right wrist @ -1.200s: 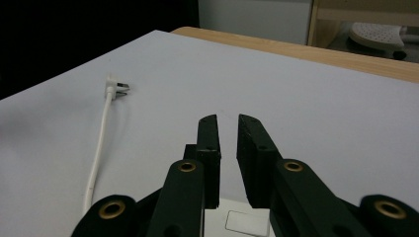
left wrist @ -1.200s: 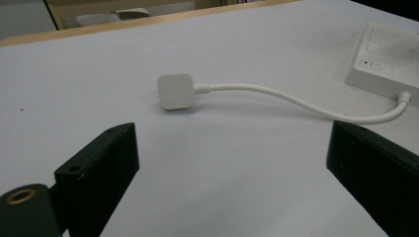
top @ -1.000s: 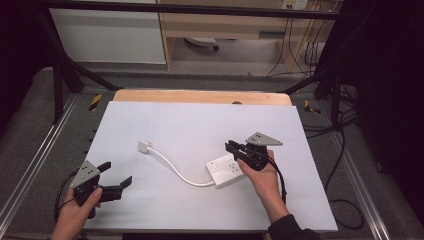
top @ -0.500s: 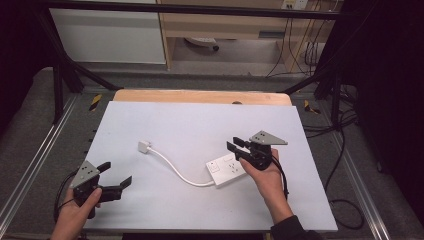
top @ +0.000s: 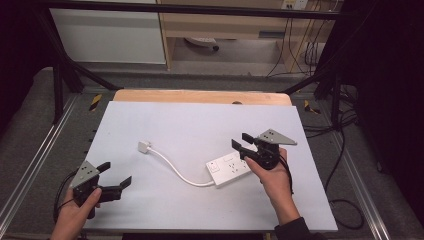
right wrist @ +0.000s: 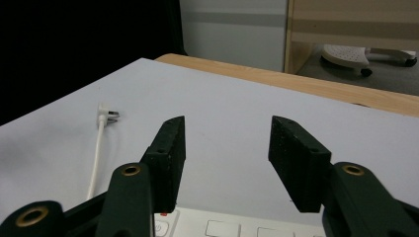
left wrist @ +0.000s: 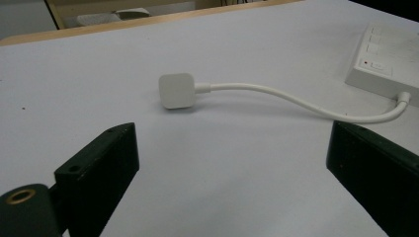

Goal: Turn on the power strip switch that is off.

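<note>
A white power strip (top: 229, 168) lies right of the mat's middle, its white cable (top: 172, 168) curving left to a white plug (top: 144, 147). My right gripper (top: 241, 141) hovers just above the strip's right end, open and empty; the right gripper view has the strip (right wrist: 232, 228) under its jaws and the plug (right wrist: 104, 112) far off to the left. My left gripper (top: 117, 175) rests open near the front left corner, apart from everything. In the left gripper view the plug (left wrist: 177, 90) lies ahead between the wide jaws, with the strip (left wrist: 385, 60) at the right.
The white mat (top: 200, 125) covers the table, and a wooden edge (top: 200, 97) shows at the back. Metal frame rails (top: 35, 150) run along both sides. Cables (top: 345, 150) trail on the floor to the right.
My right gripper has shifted slightly right and back over the strip's end. The left gripper and the strip have stayed put.
</note>
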A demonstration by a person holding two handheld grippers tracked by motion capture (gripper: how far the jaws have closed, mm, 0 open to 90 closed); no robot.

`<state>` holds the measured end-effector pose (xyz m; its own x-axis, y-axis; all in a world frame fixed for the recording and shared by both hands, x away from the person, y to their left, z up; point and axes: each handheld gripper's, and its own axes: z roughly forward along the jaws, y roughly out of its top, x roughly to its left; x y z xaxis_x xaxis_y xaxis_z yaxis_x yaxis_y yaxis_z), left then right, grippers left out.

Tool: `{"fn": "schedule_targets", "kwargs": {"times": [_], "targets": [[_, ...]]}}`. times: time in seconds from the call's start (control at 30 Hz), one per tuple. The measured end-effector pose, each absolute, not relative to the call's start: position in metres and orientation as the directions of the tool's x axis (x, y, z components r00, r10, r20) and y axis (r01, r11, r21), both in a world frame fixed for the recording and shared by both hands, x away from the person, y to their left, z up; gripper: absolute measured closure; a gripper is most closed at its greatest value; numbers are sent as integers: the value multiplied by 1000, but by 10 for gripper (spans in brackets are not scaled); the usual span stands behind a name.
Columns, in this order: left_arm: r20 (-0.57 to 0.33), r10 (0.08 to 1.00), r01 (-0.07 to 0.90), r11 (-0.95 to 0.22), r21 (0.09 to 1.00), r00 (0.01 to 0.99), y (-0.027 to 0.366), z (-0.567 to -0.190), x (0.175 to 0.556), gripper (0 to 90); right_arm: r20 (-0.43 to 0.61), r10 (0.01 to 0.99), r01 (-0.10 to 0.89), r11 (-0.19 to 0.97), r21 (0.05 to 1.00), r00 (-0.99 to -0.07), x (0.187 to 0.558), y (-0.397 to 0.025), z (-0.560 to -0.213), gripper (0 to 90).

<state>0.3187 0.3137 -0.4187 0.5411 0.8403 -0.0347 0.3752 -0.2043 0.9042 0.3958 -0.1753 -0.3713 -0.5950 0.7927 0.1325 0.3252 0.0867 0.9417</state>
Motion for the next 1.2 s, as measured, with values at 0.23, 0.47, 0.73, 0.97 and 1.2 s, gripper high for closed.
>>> {"fn": "schedule_targets", "kwargs": {"times": [0.23,0.47,0.73,0.97,1.2], "targets": [[-34,841,375,-205,904,540,314,-419,318,60,150,810,335,61,940,-567,395,-185,-365,307],[-32,842,374,-204,905,539,315,-419,318,60,138,845,339,53,939,-516,392,-200,-363,67],[-36,842,375,-200,905,538,315,-419,318,60,87,866,294,72,953,-493,376,-234,-371,27],[-38,844,377,-198,905,534,315,-419,318,61,89,881,294,59,954,-465,362,-262,-381,21],[-37,843,377,-200,904,537,315,-419,318,61,102,895,311,43,949,-434,352,-284,-395,24]]}}
